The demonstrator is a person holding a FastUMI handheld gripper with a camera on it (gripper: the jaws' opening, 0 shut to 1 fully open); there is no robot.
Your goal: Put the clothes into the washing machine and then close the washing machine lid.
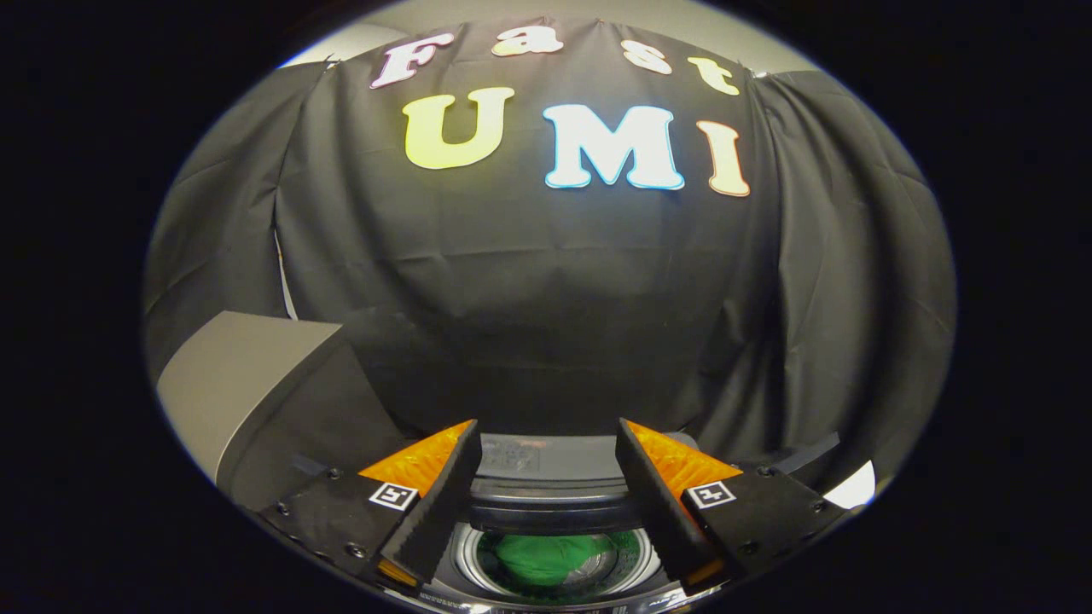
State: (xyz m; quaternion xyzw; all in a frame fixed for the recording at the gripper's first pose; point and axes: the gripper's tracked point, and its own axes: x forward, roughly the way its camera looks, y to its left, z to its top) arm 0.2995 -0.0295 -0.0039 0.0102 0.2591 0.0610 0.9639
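Take the washing machine [554, 499] as your landmark and read across from its left. To its left stands a grey box-like block [247, 384] with a slanted top face, well clear of the drum. Next comes your gripper [546, 443]: its two fingers are spread wide apart and hold nothing, straddling the machine's top so that the drum opening [554, 563] sits between them and below their tips. Inside that drum lies the green garment [542, 558], bunched into a rounded heap with no clear long axis, so it points no particular way; it looks fully inside the rim, so the loading step seems done. Just beyond the opening, further from you and between the fingertips, is the dark lid [554, 499]. It appears folded back toward the machine's rear, its long axis running left to right across the gap between your fingers, though the steep angle makes its exact tilt hard to judge. That is the relation your next move turns on: the lid's front edge lies just ahead of and below the fingertips, square to them, so you would likely reach forward and down to catch that edge and draw it back over the drum. To the machine's right a small white patch [849, 486] shows against the black cloth [546, 298].
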